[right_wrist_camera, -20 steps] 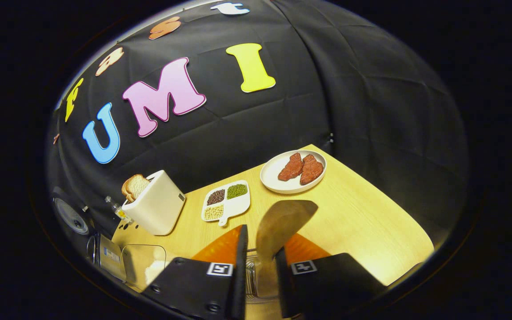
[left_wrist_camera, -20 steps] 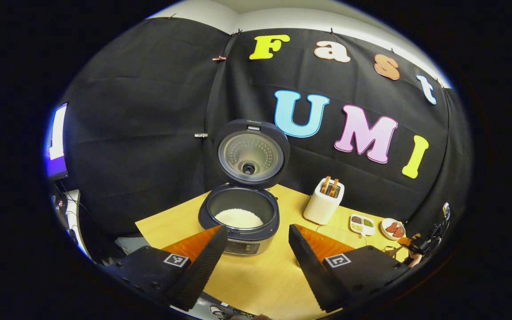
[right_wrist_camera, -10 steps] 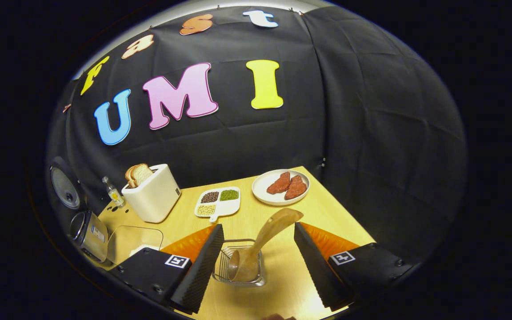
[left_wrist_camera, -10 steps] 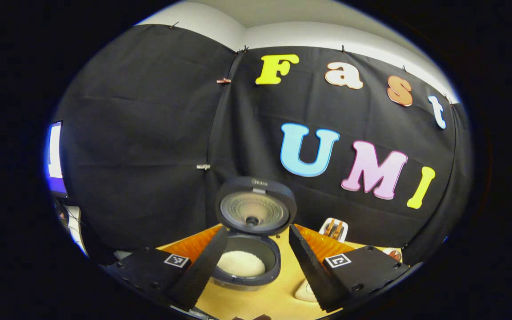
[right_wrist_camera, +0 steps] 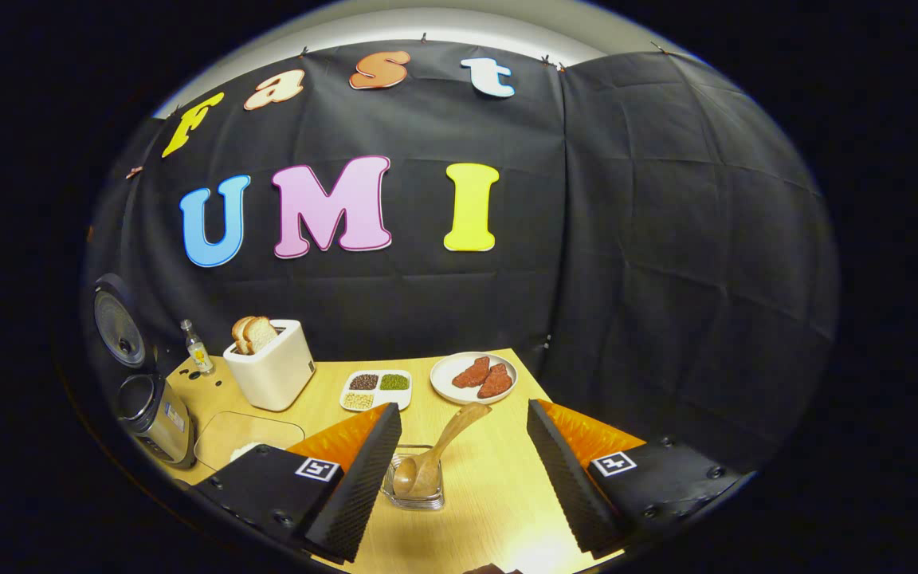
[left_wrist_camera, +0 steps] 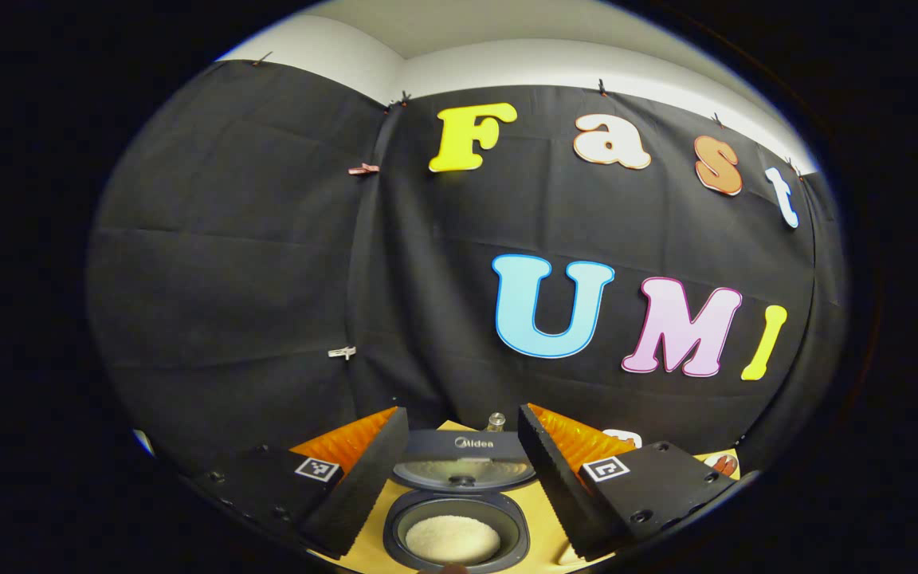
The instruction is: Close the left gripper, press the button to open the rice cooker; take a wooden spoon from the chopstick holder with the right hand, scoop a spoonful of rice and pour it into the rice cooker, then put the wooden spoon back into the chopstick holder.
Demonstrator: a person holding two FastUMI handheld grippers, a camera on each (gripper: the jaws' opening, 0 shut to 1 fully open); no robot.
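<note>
The right gripper point(right_wrist_camera: 463, 478) occupies the bottom of the frame with its fingers spread wide and nothing between them. At lower centre, the wooden spoon point(right_wrist_camera: 437, 448) stands bowl-down in the chopstick holder point(right_wrist_camera: 413, 486), handle leaning toward the upper right. At the left edge, the rice cooker point(right_wrist_camera: 152, 414) appears to have its lid raised; distortion limits certainty. On the table point(right_wrist_camera: 499, 510), from left to right: a small bottle point(right_wrist_camera: 197, 347), a toaster point(right_wrist_camera: 272, 368) holding bread, a divided dish point(right_wrist_camera: 375, 389), and a plate point(right_wrist_camera: 447, 375) of red pieces.
</note>
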